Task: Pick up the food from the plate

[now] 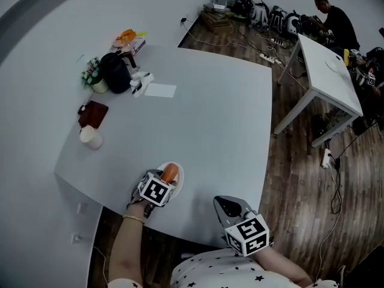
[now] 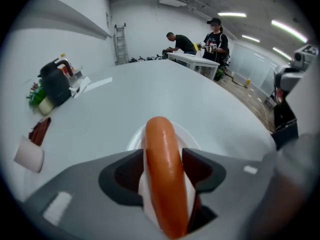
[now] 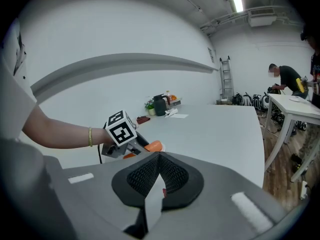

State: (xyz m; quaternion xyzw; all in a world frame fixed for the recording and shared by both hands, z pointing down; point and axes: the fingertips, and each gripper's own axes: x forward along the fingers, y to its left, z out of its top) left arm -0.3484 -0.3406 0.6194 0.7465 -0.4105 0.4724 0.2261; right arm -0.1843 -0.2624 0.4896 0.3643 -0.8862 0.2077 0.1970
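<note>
An orange sausage (image 1: 170,172) lies on a small white plate (image 1: 179,181) near the front edge of the grey table (image 1: 204,113). My left gripper (image 1: 168,177) reaches over the plate. In the left gripper view the sausage (image 2: 164,169) runs lengthwise between the two dark pads (image 2: 125,171), above the plate (image 2: 134,139). The jaws stand wide on either side of it, and I see no squeeze on it. My right gripper (image 1: 224,204) hovers at the table's front edge, to the right of the plate. Its jaws (image 3: 159,159) are shut with nothing in them, and it looks at the left gripper (image 3: 131,145).
At the table's far left stand a black kettle (image 1: 115,72), a small flower pot (image 1: 92,74), a brown wallet (image 1: 93,114), a white cup (image 1: 91,137) and a sheet of paper (image 1: 160,90). A second white table (image 1: 327,71), people and cables occupy the wooden floor at the right.
</note>
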